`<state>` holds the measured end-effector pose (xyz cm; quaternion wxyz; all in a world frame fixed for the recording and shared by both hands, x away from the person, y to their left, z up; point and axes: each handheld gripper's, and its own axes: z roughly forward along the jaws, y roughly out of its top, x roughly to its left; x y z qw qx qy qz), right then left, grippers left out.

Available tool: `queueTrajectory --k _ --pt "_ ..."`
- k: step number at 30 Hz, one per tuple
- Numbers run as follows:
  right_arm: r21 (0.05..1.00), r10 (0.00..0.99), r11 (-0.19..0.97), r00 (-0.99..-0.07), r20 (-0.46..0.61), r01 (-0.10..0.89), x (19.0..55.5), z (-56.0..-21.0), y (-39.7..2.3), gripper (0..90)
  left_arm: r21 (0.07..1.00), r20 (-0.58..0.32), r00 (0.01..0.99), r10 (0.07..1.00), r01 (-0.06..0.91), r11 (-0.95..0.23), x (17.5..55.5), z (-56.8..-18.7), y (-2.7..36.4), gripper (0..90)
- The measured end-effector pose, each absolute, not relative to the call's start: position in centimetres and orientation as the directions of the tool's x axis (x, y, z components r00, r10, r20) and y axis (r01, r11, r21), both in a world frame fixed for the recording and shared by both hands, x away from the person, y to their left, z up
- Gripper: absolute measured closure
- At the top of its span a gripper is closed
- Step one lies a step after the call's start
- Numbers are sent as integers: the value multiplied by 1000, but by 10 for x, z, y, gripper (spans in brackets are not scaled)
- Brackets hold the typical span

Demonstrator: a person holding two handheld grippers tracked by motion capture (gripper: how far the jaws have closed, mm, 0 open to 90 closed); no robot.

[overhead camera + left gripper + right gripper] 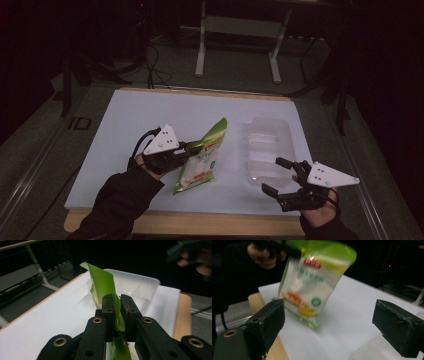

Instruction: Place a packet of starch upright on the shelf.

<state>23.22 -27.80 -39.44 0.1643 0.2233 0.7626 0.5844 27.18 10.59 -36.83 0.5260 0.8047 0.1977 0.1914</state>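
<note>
- The left tool (186, 148) has its jaws closed tight on the green edge of a snack bag (200, 159); in the left gripper view the thin green film (110, 290) stands pinched between the two black jaws and curls up past their tips.
- The bag hangs tilted from that grip, its upper corner rising away from the left tool and its lower end touching the white counter (125, 135) just beside the left hand (150, 167).
- The right tool (280, 175) hovers near the front edge of the counter with its jaws spread wide, holding nothing; the bag is apart from it, off to its left.
- In the right gripper view the bag (312, 287) sits ahead between the two open jaws, blurred, with its bottom edge on the counter.
- The bag is green along the top and sides with a pale, whitish middle, red lettering near the top and small orange and green marks lower down.
- A clear plastic tray (269, 147) lies on the counter just beyond the right tool, beside the bag but not touching it.
</note>
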Motion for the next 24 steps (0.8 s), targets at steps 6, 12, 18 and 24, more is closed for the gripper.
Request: queueTrajectory --k 6,12,18,24 --pt "953 503 290 -861 -75 86 250 -372 -267 106 931 57 899 435 110 -348 270 -363 108 835" --pt "931 414 363 -901 -133 29 274 -343 -258 146 937 39 932 362 92 -338 266 -361 105 835" --pt "891 311 449 -946 -93 60 297 -332 -244 144 941 46 951 305 61 -333 261 -357 101 836" --pt "857 260 501 -966 -17 119 315 -339 -232 142 956 68 963 262 12 -292 252 -352 100 836"
